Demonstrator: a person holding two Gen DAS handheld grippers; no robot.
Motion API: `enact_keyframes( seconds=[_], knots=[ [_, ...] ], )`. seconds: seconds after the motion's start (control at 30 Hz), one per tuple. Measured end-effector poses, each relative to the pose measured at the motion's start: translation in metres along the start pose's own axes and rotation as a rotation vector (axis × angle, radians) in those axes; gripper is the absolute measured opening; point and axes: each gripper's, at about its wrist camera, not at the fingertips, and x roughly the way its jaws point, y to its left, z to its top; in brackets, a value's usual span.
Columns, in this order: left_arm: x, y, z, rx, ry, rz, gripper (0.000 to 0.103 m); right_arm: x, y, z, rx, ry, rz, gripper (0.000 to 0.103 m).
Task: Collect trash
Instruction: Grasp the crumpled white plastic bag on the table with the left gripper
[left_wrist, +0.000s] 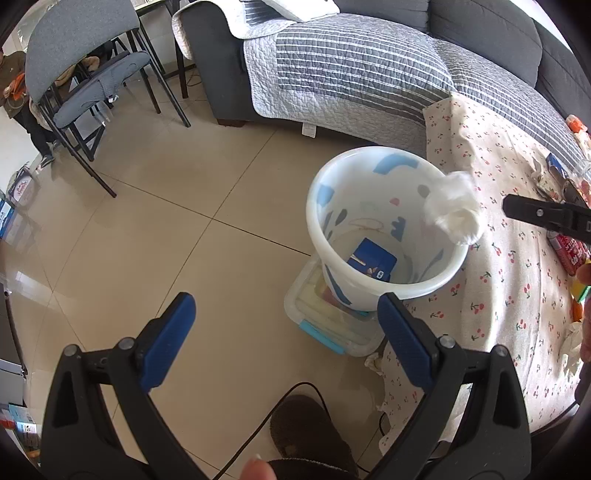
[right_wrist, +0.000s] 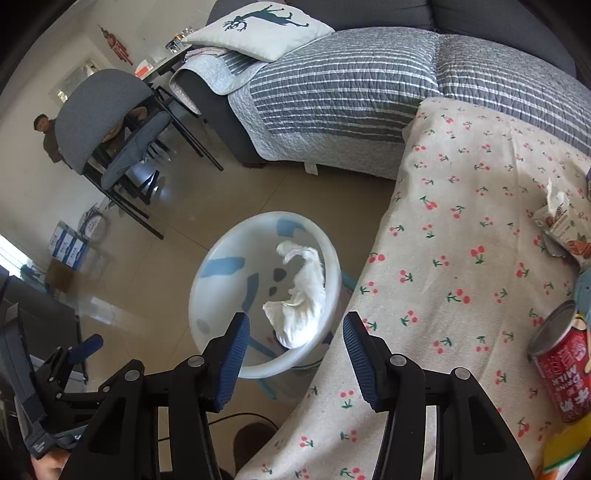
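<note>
A white plastic bin (left_wrist: 384, 277) with blue patches stands on the floor beside the table; it also shows in the right wrist view (right_wrist: 221, 295). A crumpled white tissue (left_wrist: 452, 212) is in the air at the bin's rim; the right wrist view shows it (right_wrist: 303, 295) over the bin's mouth, free of any finger. A blue carton (left_wrist: 373, 260) lies in the bin's bottom. My left gripper (left_wrist: 288, 332) is open and empty above the floor, near the bin. My right gripper (right_wrist: 295, 350) is open and empty just above the bin's near rim; one of its fingers (left_wrist: 535, 216) shows in the left wrist view.
The table has a cherry-print cloth (right_wrist: 461, 295) with a red milk can (right_wrist: 557, 369), a crushed carton (right_wrist: 561, 225) and more litter (left_wrist: 569, 347). The bin rests on a clear lidded box (left_wrist: 328, 325). A sofa (left_wrist: 332, 66), a grey chair (left_wrist: 85, 70) and my slipper (left_wrist: 306, 432) are nearby.
</note>
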Motion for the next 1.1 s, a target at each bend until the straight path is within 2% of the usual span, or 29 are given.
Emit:
enact_keyframes(
  seconds=[0.17,0.33,0.5,0.87,1.1],
  knots=[
    [-0.006,-0.010,-0.002,0.014,-0.005,-0.011,0.098,-0.038,-0.009,-0.010,-0.025,-0.033,-0.028,0.062],
    [-0.013,-0.023,-0.003,0.024,-0.003,-0.043,0.098,-0.079,-0.026,-0.027,-0.077,-0.063,-0.127,0.067],
    [-0.022,-0.046,-0.006,0.063,-0.007,-0.077,0.098,-0.118,-0.052,-0.052,-0.100,-0.100,-0.214,0.076],
    [-0.049,-0.131,-0.018,0.221,-0.007,-0.190,0.099,-0.194,-0.133,-0.112,0.062,-0.123,-0.302,0.081],
    [-0.062,-0.201,-0.041,0.353,0.037,-0.296,0.099,-0.232,-0.189,-0.153,0.167,-0.108,-0.389,0.082]
  ],
)
